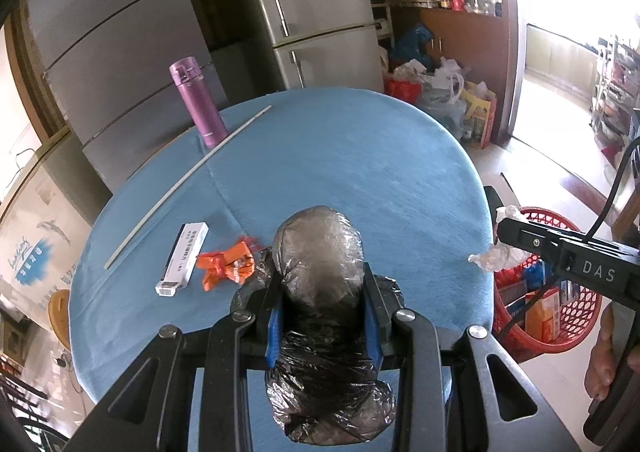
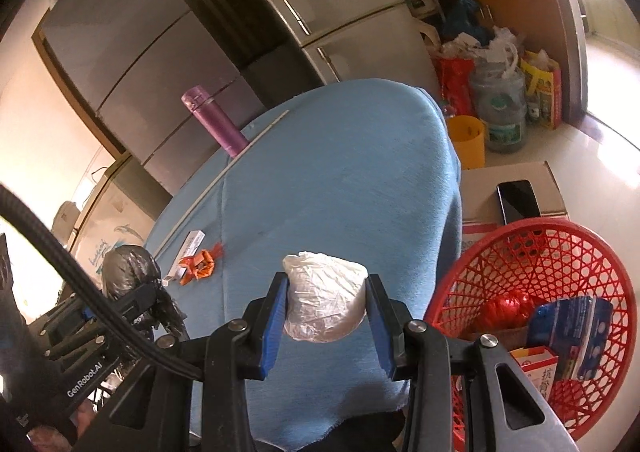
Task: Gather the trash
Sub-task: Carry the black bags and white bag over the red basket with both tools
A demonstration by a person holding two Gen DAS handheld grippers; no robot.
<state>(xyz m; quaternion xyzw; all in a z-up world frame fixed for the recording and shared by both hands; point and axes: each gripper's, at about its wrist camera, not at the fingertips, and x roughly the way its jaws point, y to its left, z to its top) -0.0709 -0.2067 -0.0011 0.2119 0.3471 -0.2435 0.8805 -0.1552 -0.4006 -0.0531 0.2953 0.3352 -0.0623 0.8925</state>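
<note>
Left gripper (image 1: 323,304) clamped on crinkled black plastic bag bundle (image 1: 320,252). Right gripper (image 2: 326,316) grips crumpled white plastic wad (image 2: 324,300) at the blue cloth surface's (image 2: 340,172) right edge, beside red mesh basket (image 2: 560,252).

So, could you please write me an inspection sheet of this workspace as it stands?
Surface: round table under blue cloth.
Job's things: black bag bundle in left gripper; white wad in right gripper; orange wrapper and white box on cloth; red basket holds packets.
Clutter: purple flask, white stick.
Grippers: both shut on loads.
Cables: black cable over left gripper.
Surroundings: fridge, bags, phone.
</note>
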